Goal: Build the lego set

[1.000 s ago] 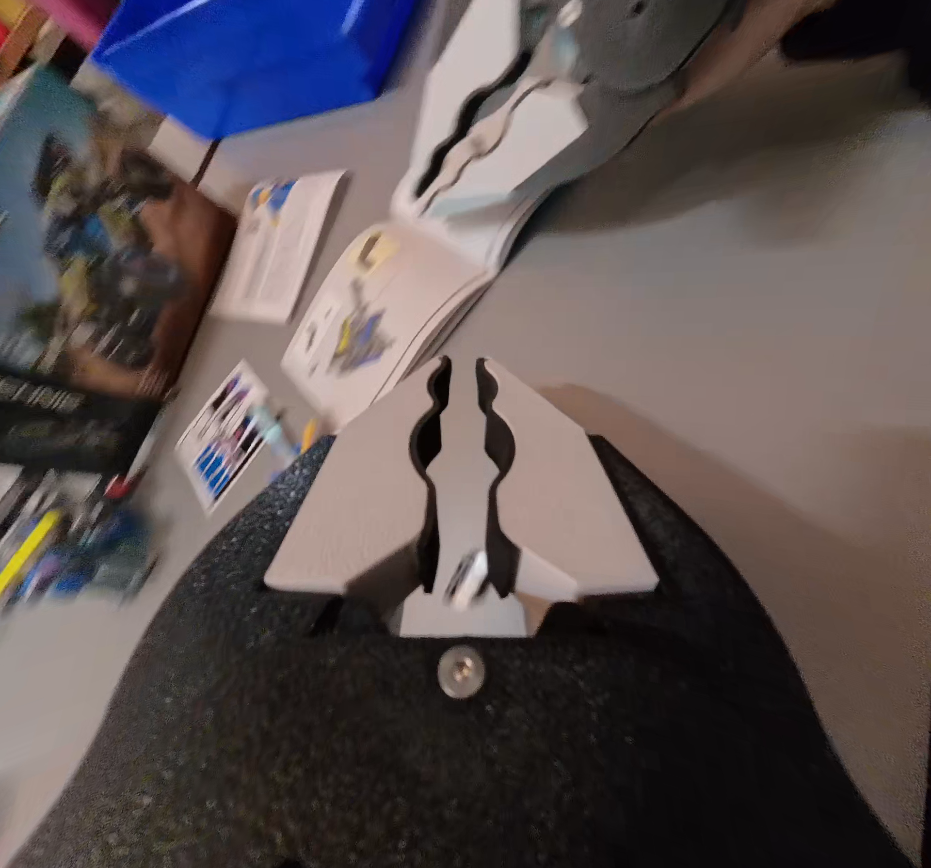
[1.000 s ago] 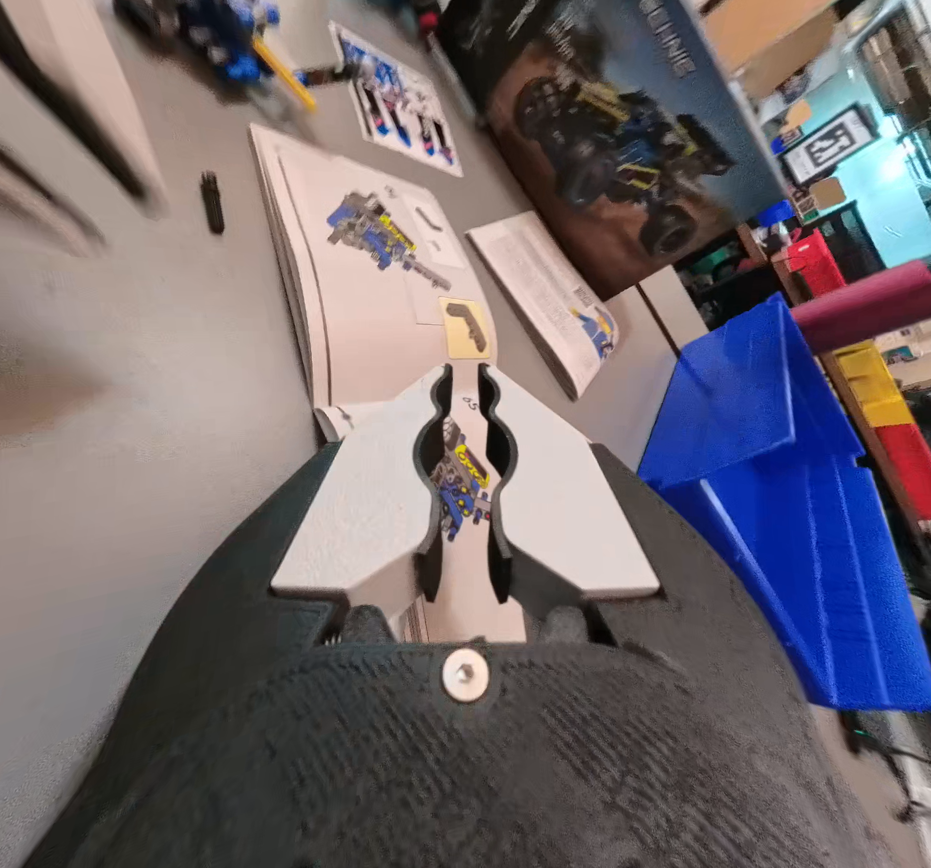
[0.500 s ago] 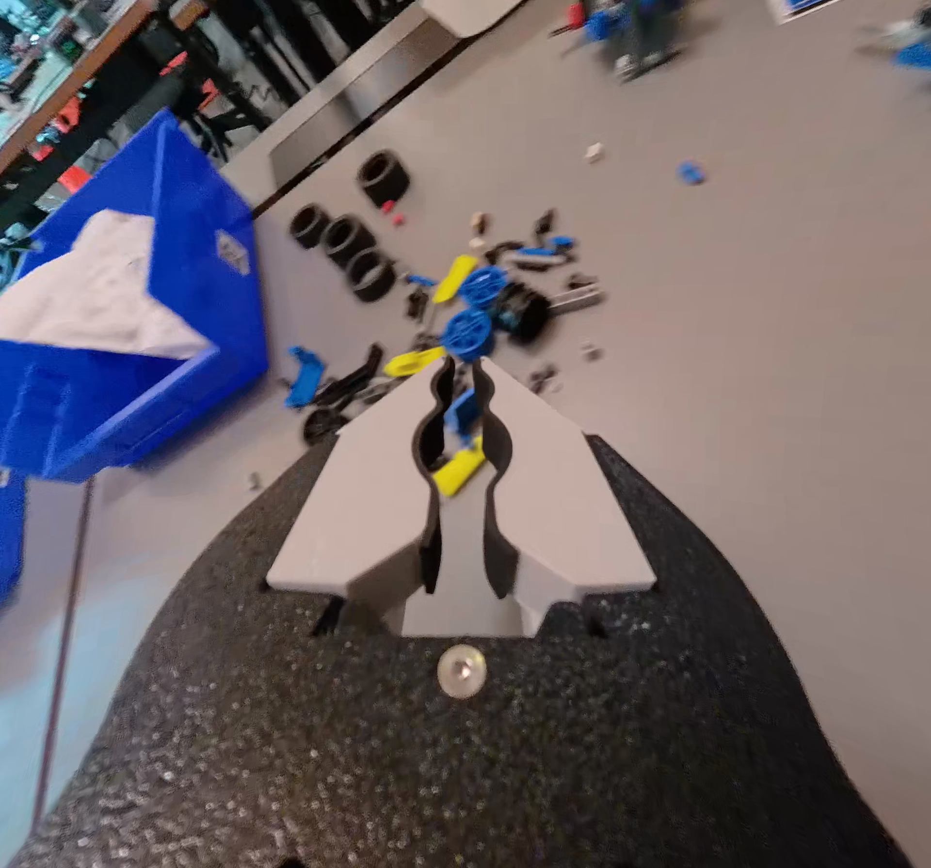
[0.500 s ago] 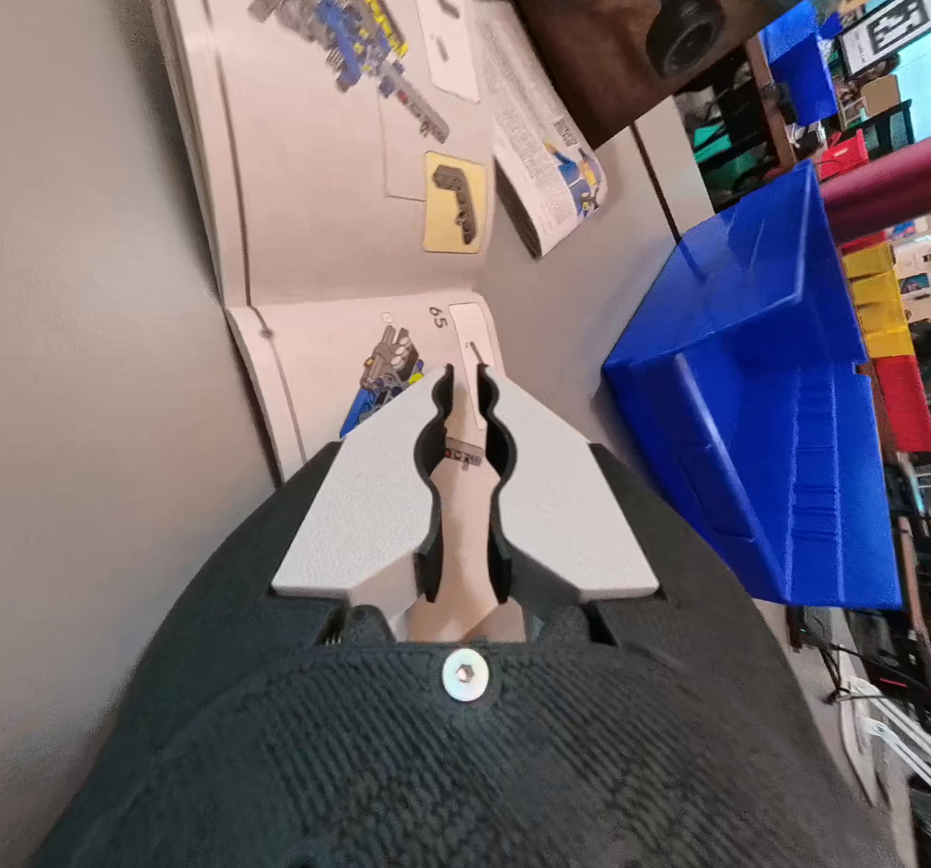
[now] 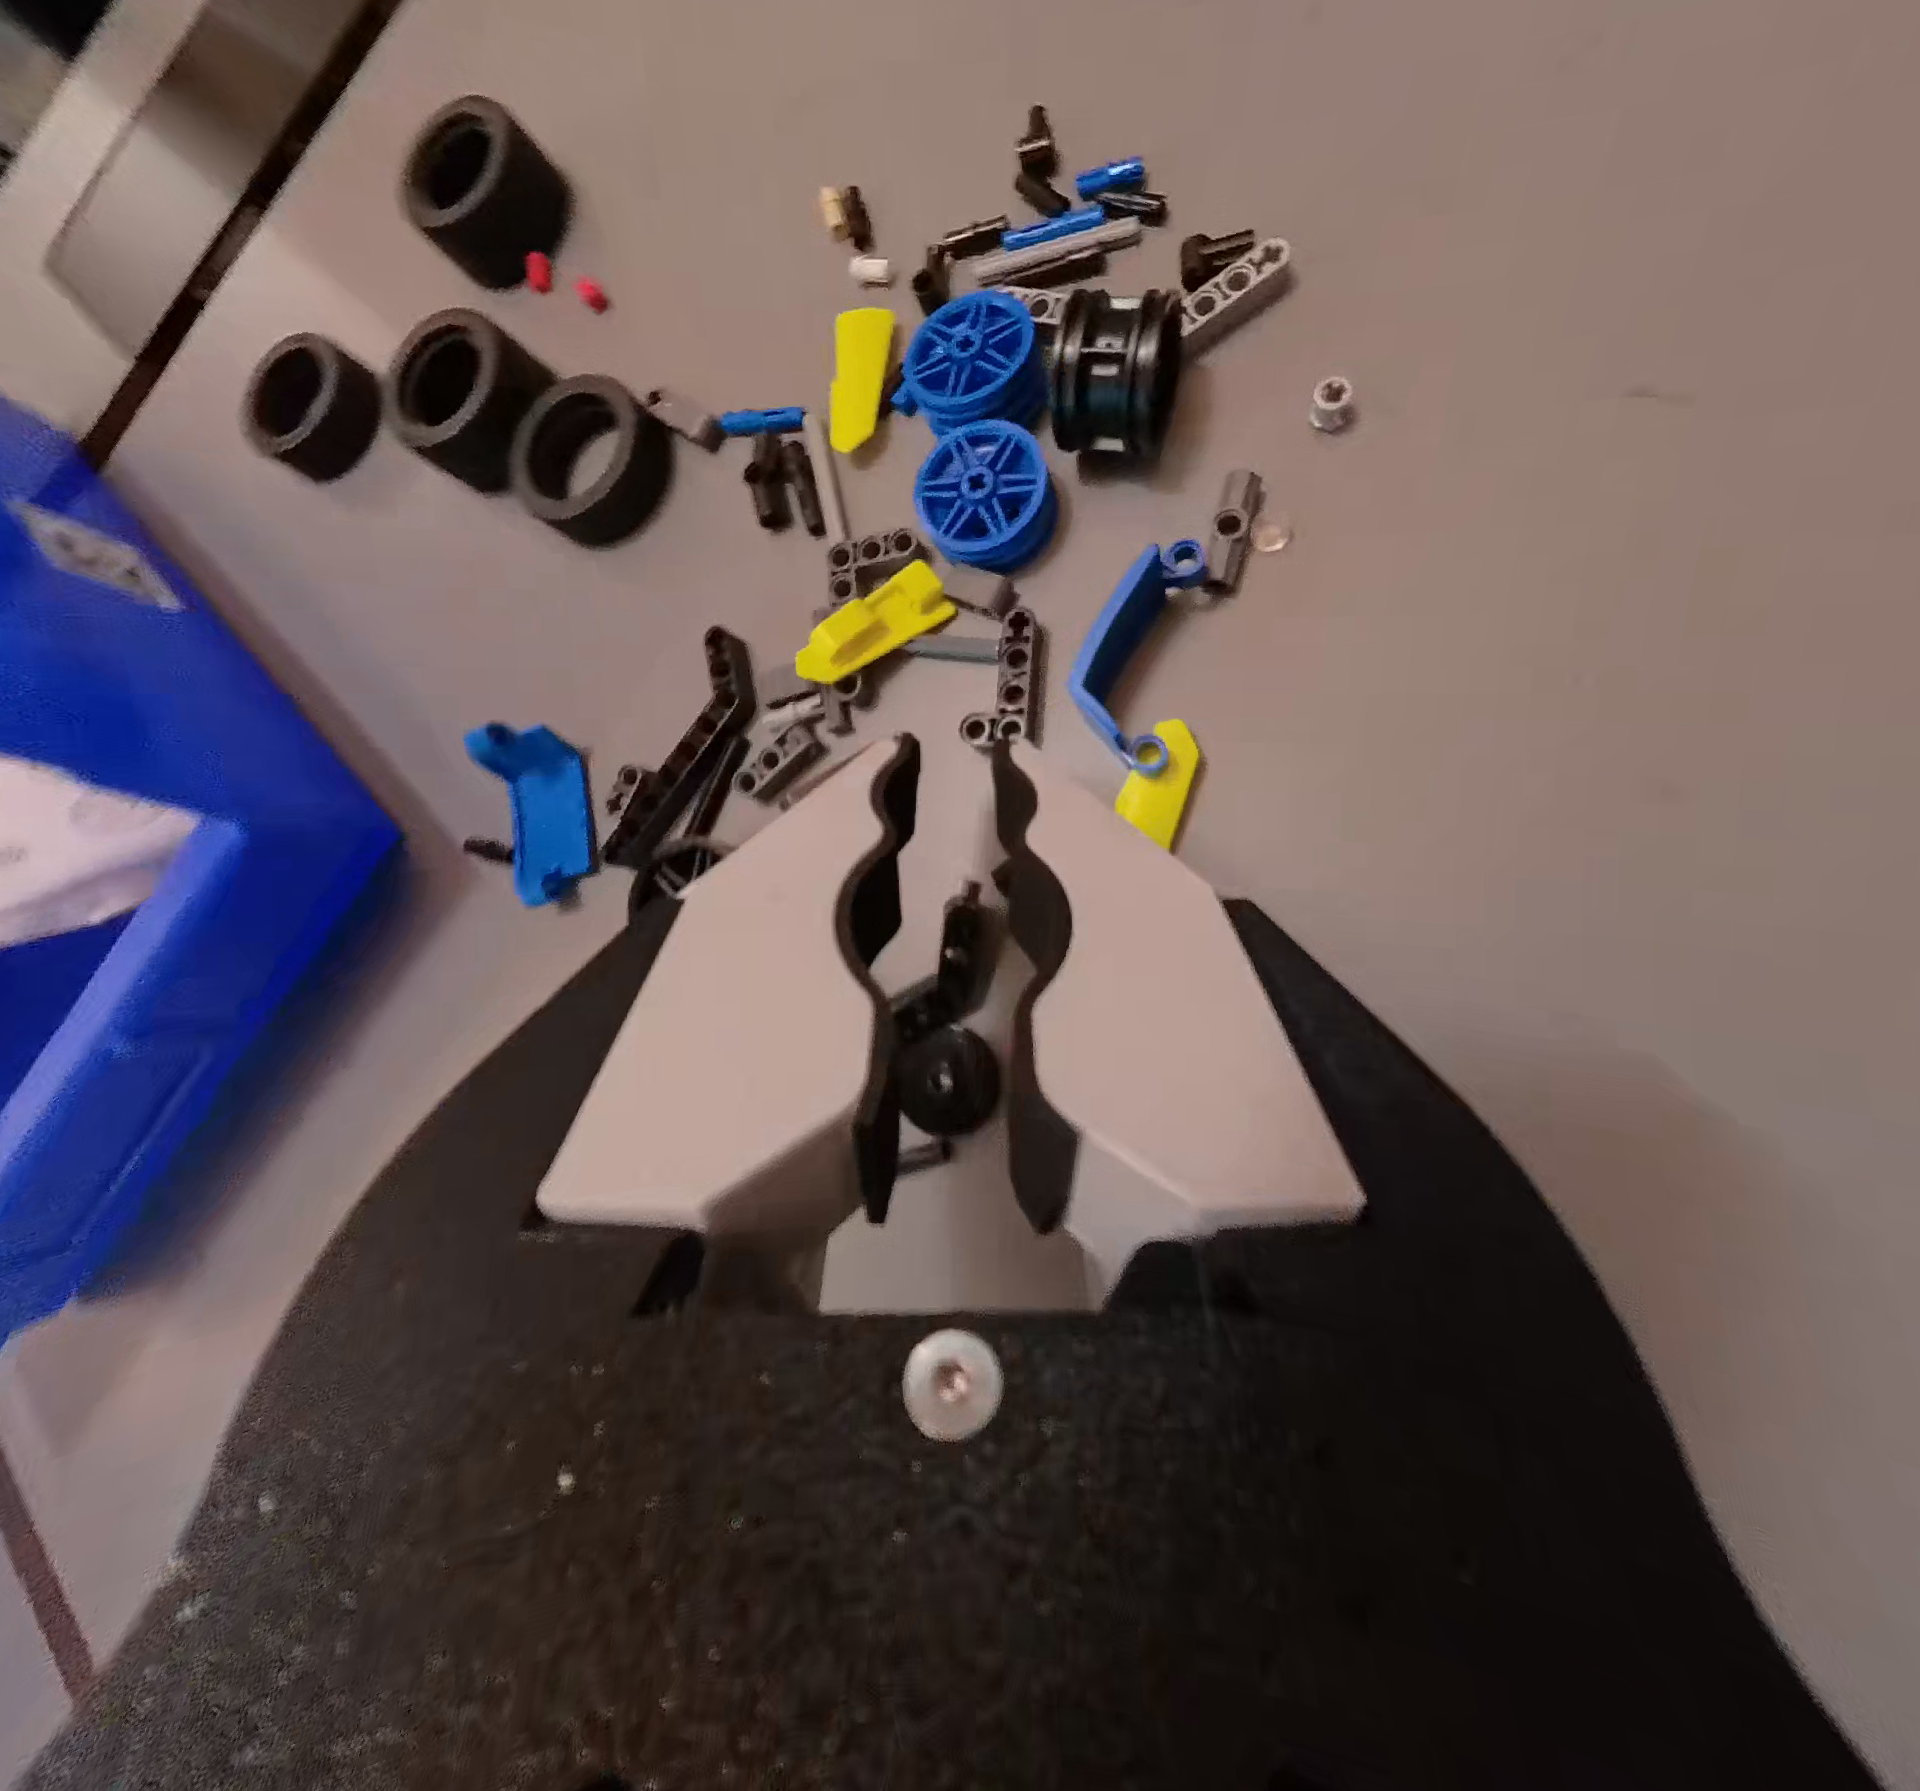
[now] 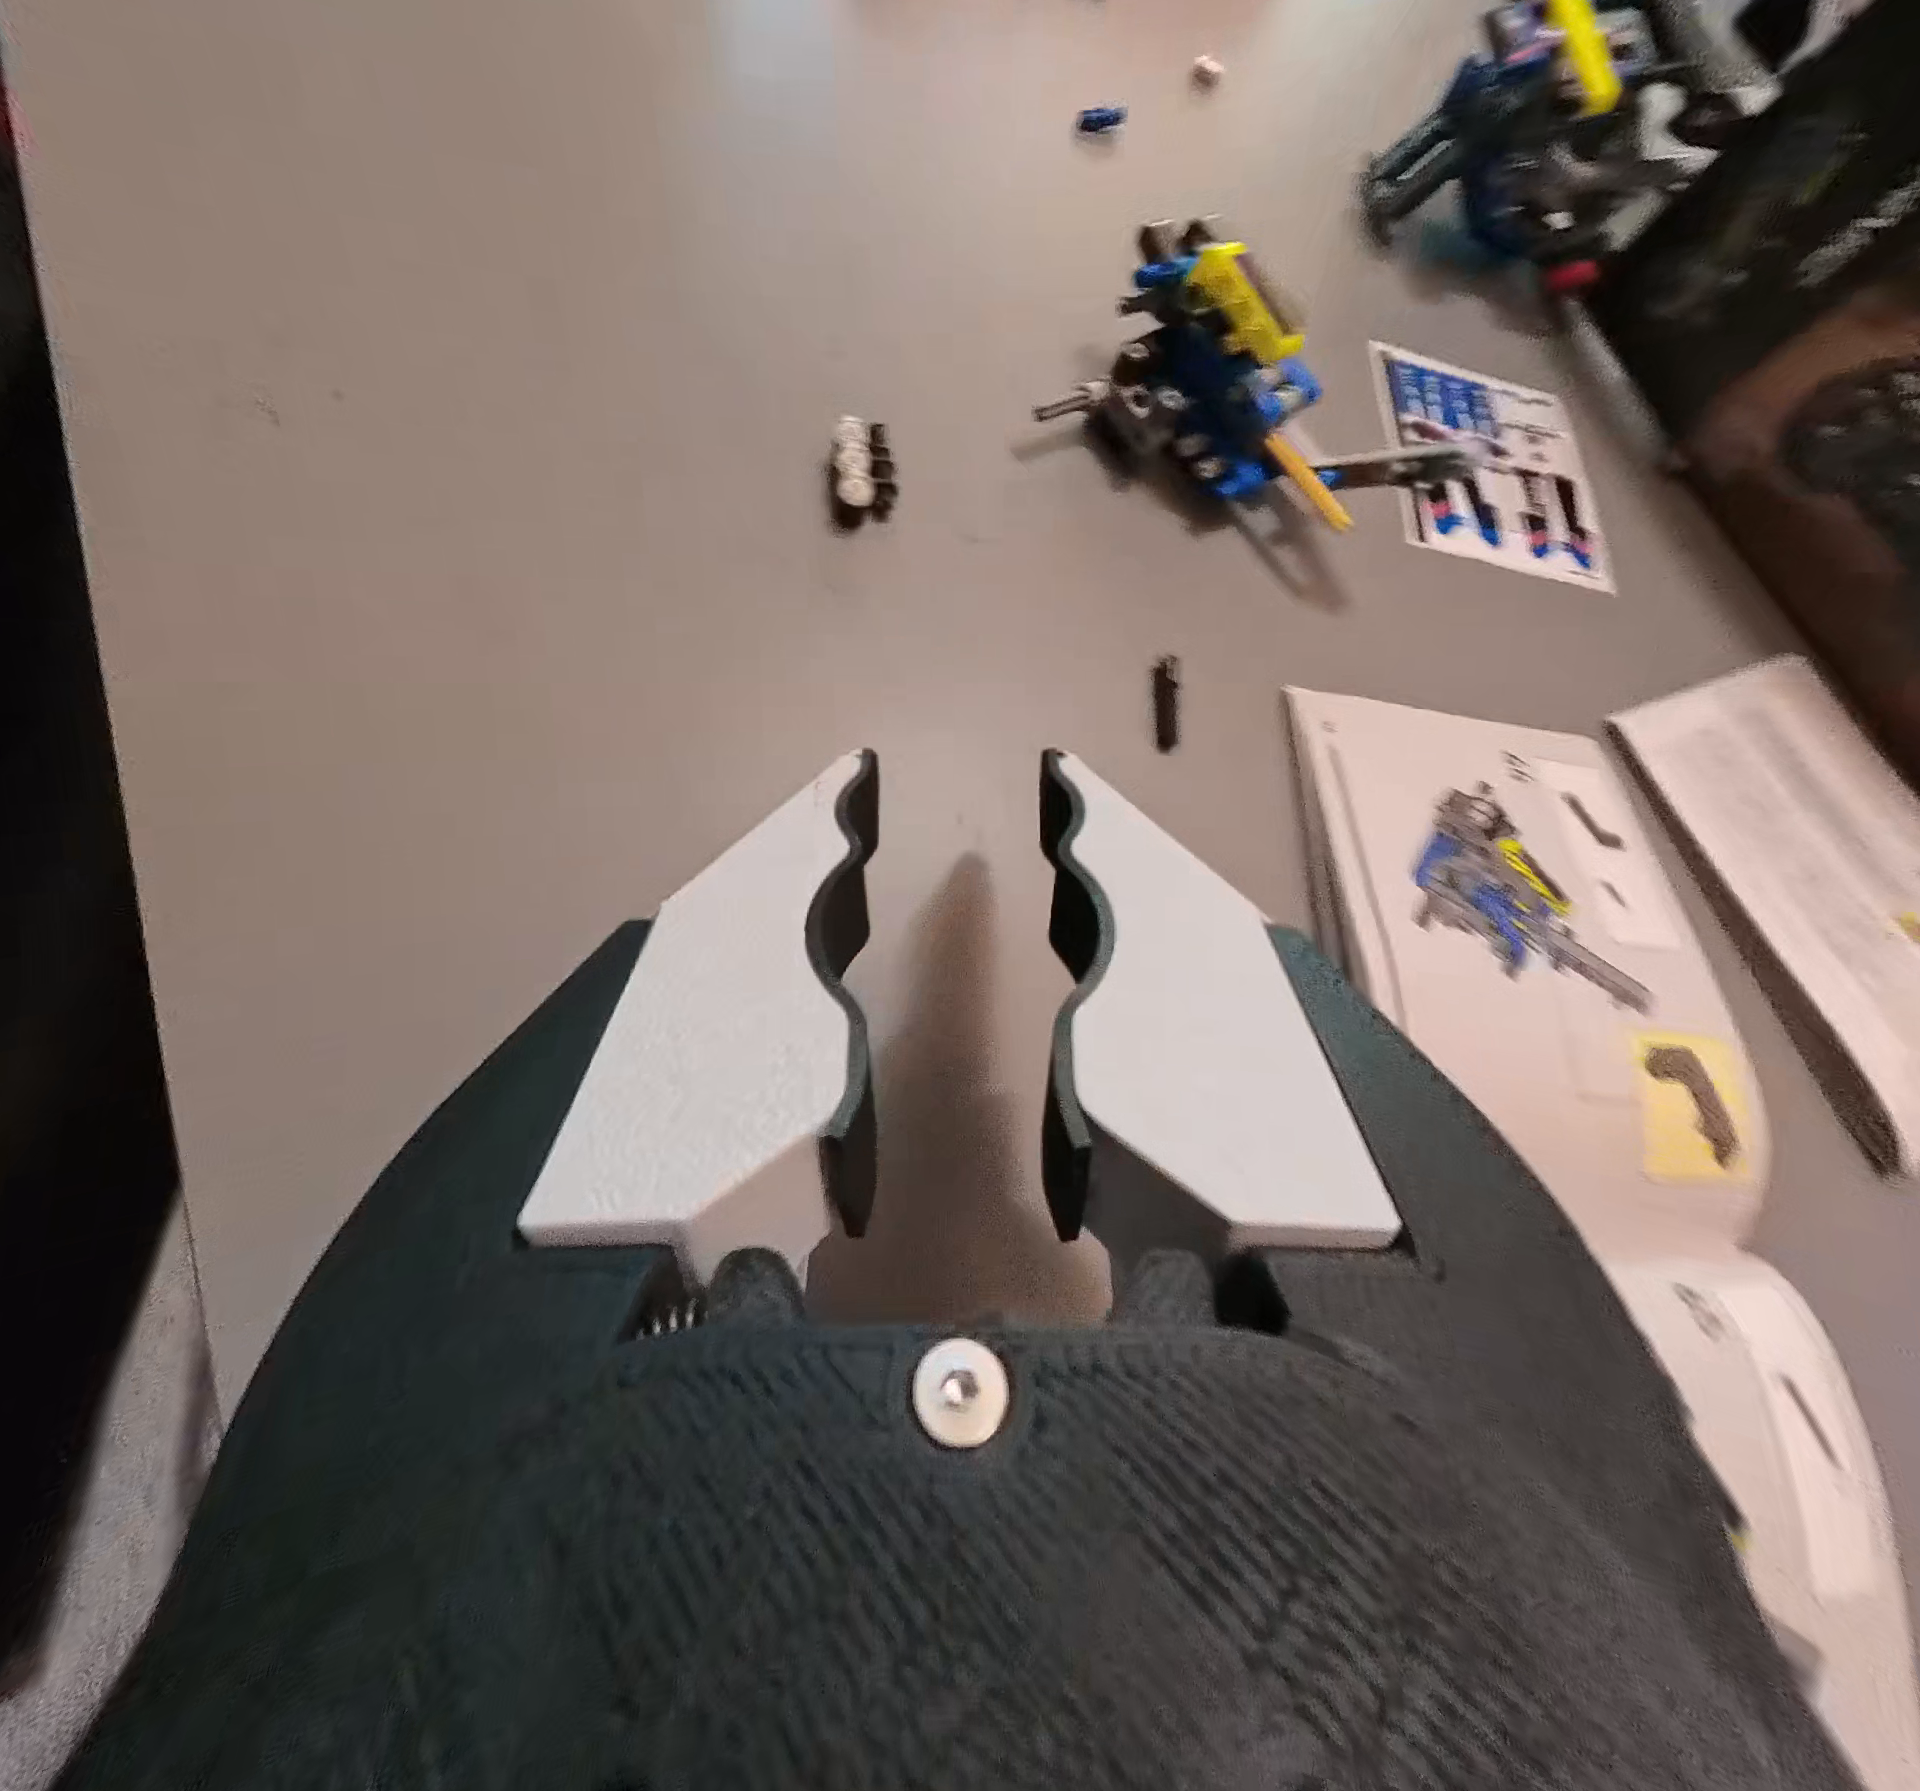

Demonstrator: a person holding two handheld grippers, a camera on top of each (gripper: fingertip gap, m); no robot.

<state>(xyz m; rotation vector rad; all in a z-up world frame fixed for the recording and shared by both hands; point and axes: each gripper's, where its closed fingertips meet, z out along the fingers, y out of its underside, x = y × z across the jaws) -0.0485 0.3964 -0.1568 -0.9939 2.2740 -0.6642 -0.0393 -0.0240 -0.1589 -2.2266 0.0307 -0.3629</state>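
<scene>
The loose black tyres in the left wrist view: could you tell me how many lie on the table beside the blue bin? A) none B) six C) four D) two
C: four black tyres lie on the grey table, one apart at the back and three in a row nearer the blue bin, left of the scattered pieces.

A blue bin (image 5: 156, 806) sits at the table's (image 5: 1558, 598) left edge. White paper (image 5: 73, 868) lies inside it.
</scene>
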